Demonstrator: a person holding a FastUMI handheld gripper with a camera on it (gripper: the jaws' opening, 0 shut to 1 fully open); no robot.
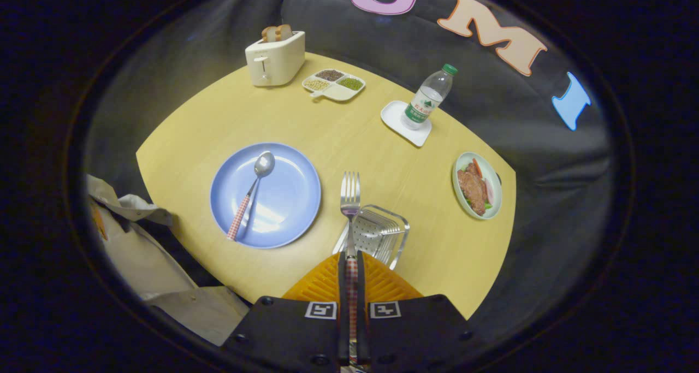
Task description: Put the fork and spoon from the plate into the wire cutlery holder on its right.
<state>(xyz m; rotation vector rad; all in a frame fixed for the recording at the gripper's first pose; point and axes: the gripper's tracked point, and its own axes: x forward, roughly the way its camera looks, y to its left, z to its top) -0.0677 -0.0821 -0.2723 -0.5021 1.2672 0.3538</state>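
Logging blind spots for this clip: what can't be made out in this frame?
- Fork handle: hidden between the gripper's orange fingers, gripper view.
- Wire cutlery holder: near end covered by the fingers and fork; inside unclear.
- Spoon on the blue plate: checked handle pattern too small.
- Bottle label: too small.

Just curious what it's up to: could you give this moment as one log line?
tongs: shut on fork | fork: above wire holder | spoon: on blue plate

Holder (378, 235) open on top; plate (284, 160) close left; table (426, 253) bare right.
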